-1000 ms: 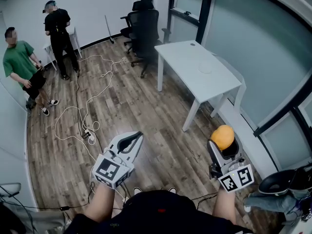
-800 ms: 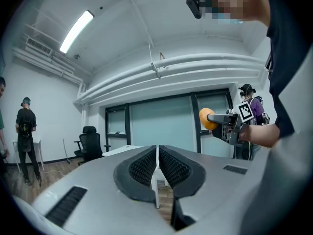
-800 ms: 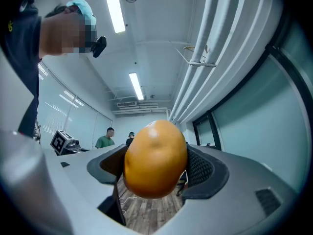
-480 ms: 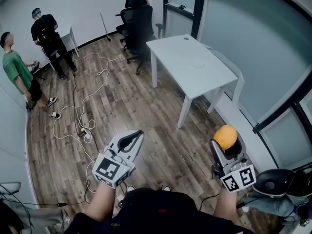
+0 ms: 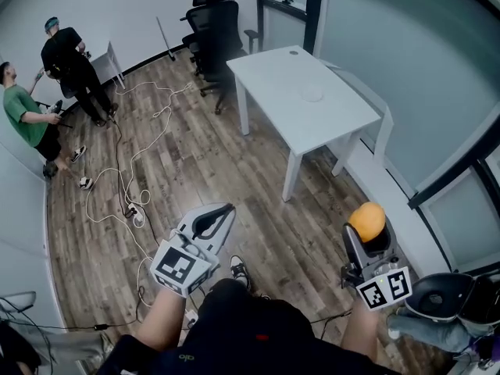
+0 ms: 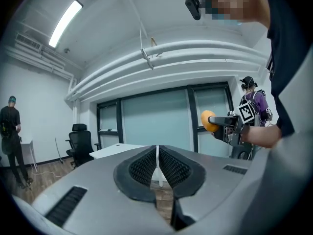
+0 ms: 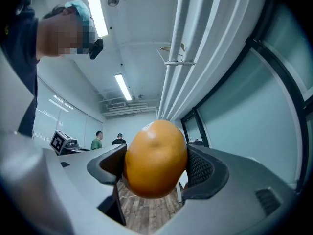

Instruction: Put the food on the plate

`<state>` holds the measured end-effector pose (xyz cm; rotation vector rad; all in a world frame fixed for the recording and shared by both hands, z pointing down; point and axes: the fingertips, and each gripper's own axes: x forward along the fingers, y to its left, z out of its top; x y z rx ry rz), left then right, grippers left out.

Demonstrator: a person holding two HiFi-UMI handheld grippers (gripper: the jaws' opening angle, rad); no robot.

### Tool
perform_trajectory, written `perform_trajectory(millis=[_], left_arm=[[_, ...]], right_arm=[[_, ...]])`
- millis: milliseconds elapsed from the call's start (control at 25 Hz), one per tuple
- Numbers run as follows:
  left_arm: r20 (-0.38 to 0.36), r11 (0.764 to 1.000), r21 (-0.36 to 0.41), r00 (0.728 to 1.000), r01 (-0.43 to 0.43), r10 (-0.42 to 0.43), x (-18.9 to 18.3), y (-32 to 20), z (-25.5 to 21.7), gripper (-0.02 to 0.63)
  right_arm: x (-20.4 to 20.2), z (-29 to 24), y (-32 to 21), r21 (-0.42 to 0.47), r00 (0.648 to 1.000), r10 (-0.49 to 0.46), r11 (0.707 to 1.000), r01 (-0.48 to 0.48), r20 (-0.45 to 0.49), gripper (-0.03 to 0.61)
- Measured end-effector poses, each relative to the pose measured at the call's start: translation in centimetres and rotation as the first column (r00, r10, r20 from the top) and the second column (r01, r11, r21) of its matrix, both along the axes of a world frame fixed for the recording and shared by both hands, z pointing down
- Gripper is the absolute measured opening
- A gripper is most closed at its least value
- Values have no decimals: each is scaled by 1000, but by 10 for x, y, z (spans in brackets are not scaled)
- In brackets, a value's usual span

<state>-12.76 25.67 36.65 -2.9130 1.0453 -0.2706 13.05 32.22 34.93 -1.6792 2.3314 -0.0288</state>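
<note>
My right gripper [image 5: 367,229] is shut on an orange [image 5: 366,220], held up in the air at the lower right of the head view. In the right gripper view the orange [image 7: 155,158] fills the gap between the two dark pads [image 7: 201,169]. My left gripper [image 5: 212,220] is at the lower middle-left, jaws pressed together with nothing between them; its own view shows the closed pads [image 6: 172,167] and the orange [image 6: 208,120] held off to the right. A faint round plate [image 5: 312,94] lies on the white table [image 5: 301,96] ahead.
Black office chairs [image 5: 213,22] stand beyond the table. Two people [image 5: 69,57] stand at the far left by a small white table. Cables [image 5: 125,178] snake over the wood floor with a power strip. A glass wall runs along the right; a dark chair [image 5: 441,299] is at the lower right.
The view has shifted forward toward the white table. Both grippers keep their pose; the orange stays clamped in the right one.
</note>
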Motion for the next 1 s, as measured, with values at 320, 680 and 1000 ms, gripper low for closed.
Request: perform_trajectory(millis=[320,680,1000], left_arm=[[-3,997,22,997,-76,76,36,-53,8,34],[-27,988,-20,988,-155,154,54,-173,18,34],[-44,976,-20,975,-217,216,47,-284,22,34]], right_arm=[[24,13,-39,-17,999,50,999,-51,-12,376],[26,6,-154,-46,995,86,995,-88,-44,376],[14,6,-256,-75,991,128,989,-131,-45,376]])
